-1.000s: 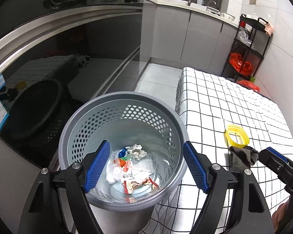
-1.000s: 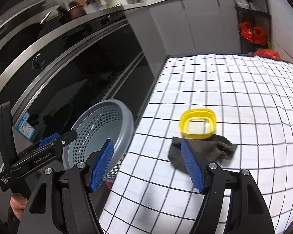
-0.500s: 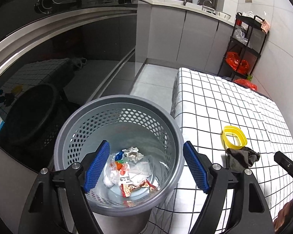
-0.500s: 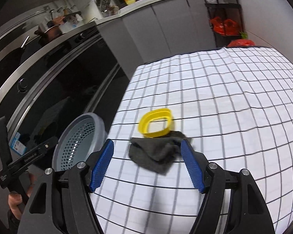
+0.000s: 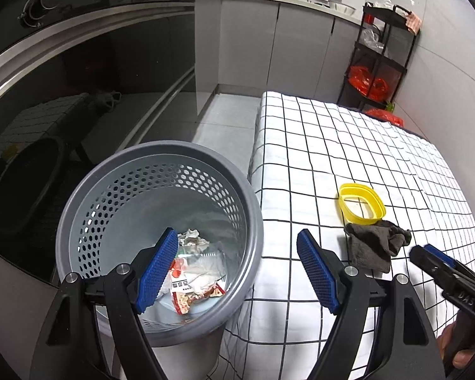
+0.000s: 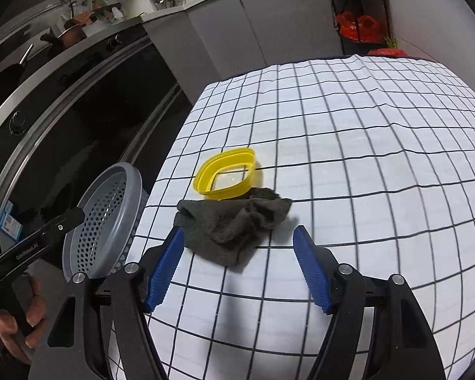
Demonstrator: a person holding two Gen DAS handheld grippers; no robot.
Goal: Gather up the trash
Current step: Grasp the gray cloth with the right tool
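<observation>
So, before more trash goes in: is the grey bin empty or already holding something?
Already holding some. The grey bin stands upright with crumpled wrappers covering its bottom, well below the rim.

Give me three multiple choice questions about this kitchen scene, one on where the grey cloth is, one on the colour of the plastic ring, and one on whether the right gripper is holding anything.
1. Where does the grey cloth lie?
A. Inside the bin
B. On the checked tablecloth, touching the plastic ring
C. On the floor

2. What colour is the plastic ring?
A. Red
B. Blue
C. Yellow

3. What state is the right gripper in?
A. Open, holding nothing
B. Shut on the cloth
C. Shut on the ring

Answers:
1 B: the cloth sits on the checked tablecloth, its far edge against the ring.
2 C: the ring is bright yellow in both views.
3 A: its blue pads stand apart, short of the cloth, with nothing pressed between them.
</observation>
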